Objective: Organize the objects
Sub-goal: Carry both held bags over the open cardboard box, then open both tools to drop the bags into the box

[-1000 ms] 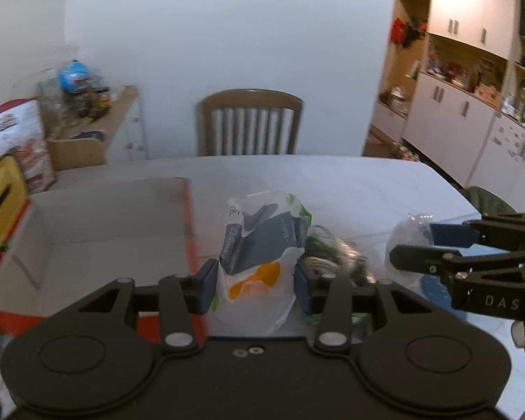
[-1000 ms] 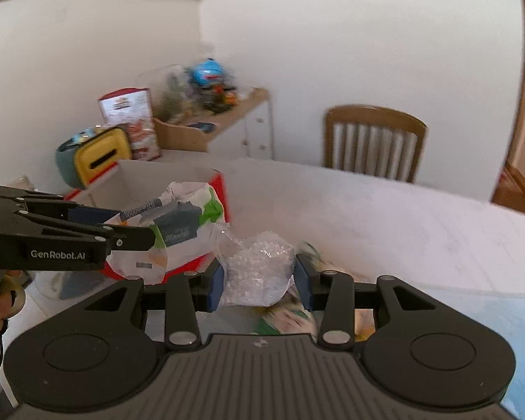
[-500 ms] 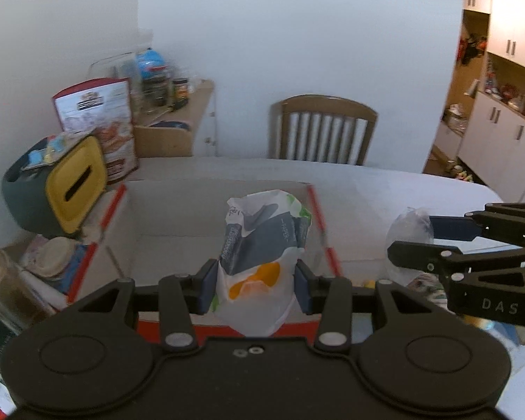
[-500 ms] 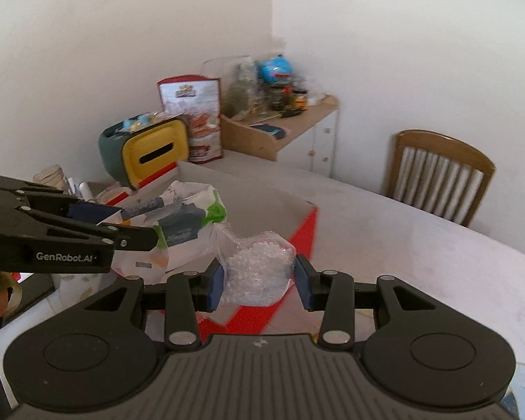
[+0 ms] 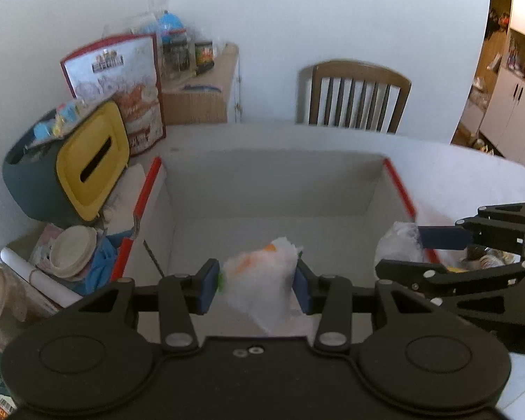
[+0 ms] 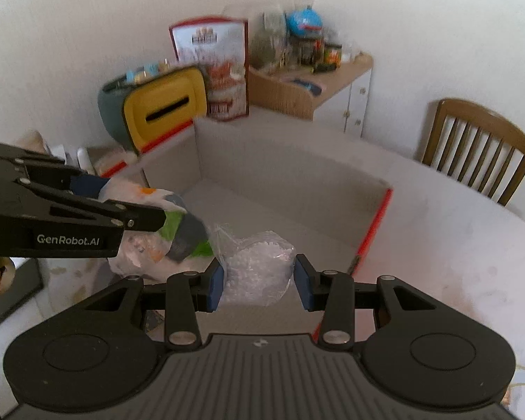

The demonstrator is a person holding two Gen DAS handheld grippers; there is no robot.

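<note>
Left hand-held gripper [image 5: 258,285] clamps printed bag [image 5: 266,273]; right hand-held gripper [image 6: 259,281] clamps pellet bag [image 6: 259,262]. I see the open cardboard box [image 5: 273,189] directly below both, left nearer its centre.

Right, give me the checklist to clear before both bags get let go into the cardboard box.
1. Left gripper shut on the printed bag: ok.
2. Right gripper shut on the clear bag of white pellets: ok.
3. Printed bag over the open box, inside its walls: ok.
4. Clear bag inside the red edge: ok in the right wrist view; the left wrist view shows it close to that edge.
5. Box floor free beneath: ok, nothing lies in the visible part.
6. Height above the floor: cannot tell.
</note>
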